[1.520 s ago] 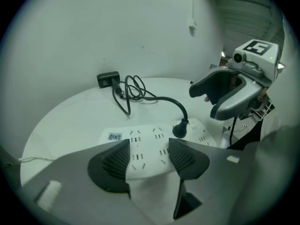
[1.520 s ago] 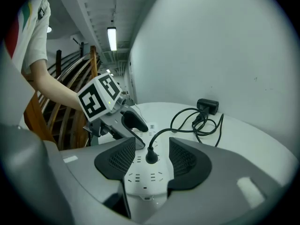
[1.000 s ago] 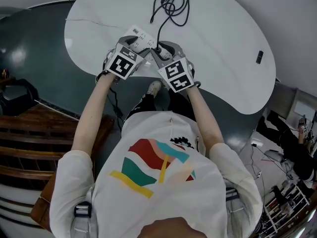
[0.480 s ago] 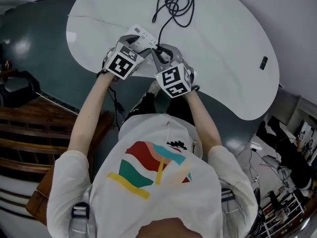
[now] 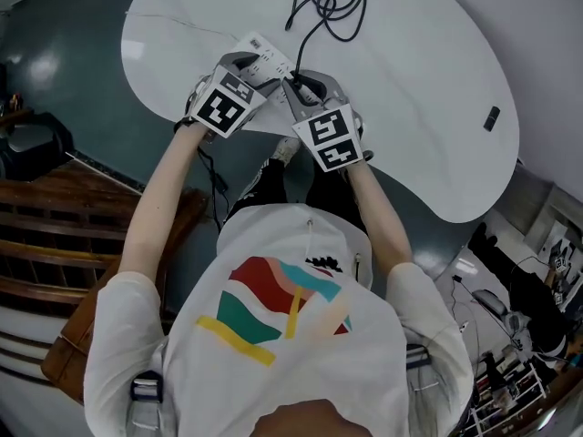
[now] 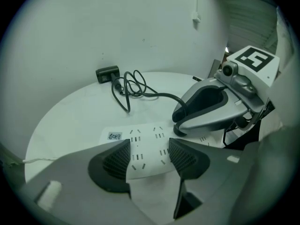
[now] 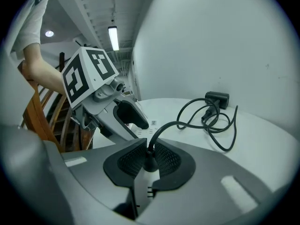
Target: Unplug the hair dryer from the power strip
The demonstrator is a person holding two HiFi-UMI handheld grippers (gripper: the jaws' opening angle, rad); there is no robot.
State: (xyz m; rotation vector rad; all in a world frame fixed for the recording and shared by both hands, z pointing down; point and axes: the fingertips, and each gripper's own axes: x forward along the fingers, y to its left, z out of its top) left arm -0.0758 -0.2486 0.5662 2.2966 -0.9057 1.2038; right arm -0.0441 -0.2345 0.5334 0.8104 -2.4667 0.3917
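Black plug | right tongs newly clamped on it | left tongs pinch power strip

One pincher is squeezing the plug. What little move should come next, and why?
Probably pull the plug straight out of the power strip with the right gripper. Its jaws are pressed on the plug, with the black cord leading away. The left gripper clamps the power strip from both sides, so it should stay put.

Left gripper and right gripper at power strip, black cord coiled beyond
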